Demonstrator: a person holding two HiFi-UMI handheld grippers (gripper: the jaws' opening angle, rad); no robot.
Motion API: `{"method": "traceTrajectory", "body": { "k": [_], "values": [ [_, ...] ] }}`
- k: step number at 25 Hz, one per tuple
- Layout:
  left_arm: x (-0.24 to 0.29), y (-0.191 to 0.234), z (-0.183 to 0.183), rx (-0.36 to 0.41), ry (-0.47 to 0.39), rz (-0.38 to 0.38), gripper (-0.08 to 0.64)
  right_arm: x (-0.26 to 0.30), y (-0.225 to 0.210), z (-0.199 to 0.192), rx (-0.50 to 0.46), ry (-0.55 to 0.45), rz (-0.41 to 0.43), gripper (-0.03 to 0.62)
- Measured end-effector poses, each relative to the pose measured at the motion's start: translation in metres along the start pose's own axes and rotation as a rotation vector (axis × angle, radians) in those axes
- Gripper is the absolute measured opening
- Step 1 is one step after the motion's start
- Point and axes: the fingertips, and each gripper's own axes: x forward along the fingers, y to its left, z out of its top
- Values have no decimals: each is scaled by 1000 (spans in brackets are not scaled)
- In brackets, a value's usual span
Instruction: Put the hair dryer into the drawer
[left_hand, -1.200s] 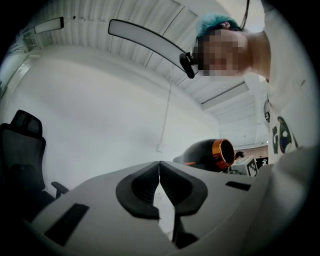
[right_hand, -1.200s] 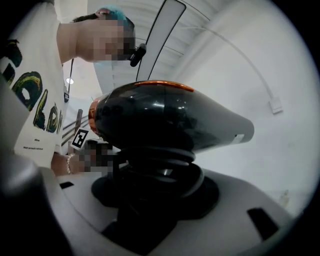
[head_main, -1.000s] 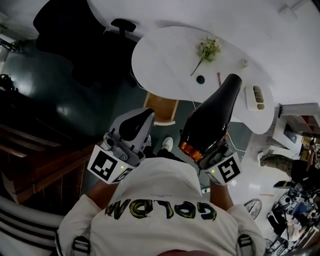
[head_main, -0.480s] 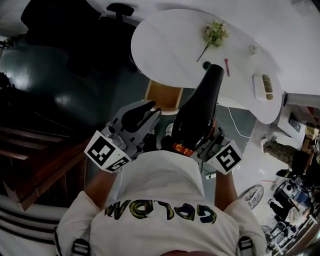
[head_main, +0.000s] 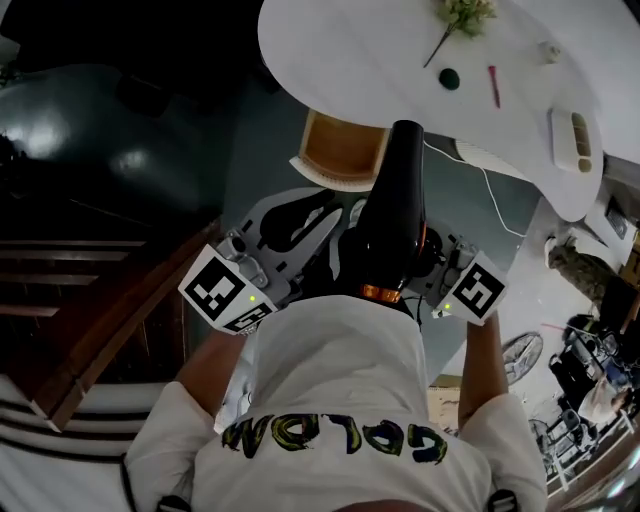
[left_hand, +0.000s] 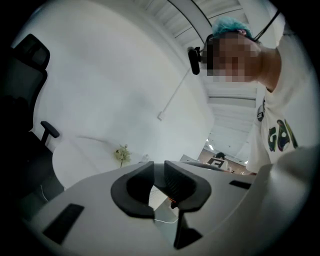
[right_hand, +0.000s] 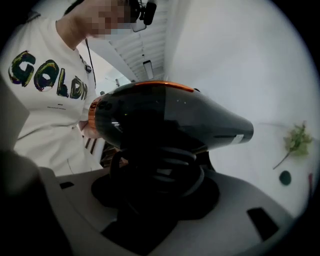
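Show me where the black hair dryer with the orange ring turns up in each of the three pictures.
Head view: the black hair dryer with an orange ring is in the middle, its nozzle toward the white round table.
Left gripper view: not clearly in it.
Right gripper view: it fills the centre, nozzle pointing right.
Shared landmark: the small green flower sprig on that table, seen in all three views.
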Motion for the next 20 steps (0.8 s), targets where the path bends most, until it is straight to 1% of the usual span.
{"method": "traceTrajectory", "body": {
  "k": [3,5,7,13,20],
  "values": [
    [-4,15,-28,-39,29,5,53,16,0,-33,31,98,82,256],
    [-10,25,-45,-67,45,11,39,28,2,-49,61,140,129,256],
    [-12,36,-59,-77,60,17,29,39,0,-62,92,171,170,256],
    [-4,61,-100,-73,126,7,14,64,-12,-97,131,265,288,256],
    [5,91,-139,-56,202,-14,12,90,-36,-132,232,331,399,256]
  ]
}}
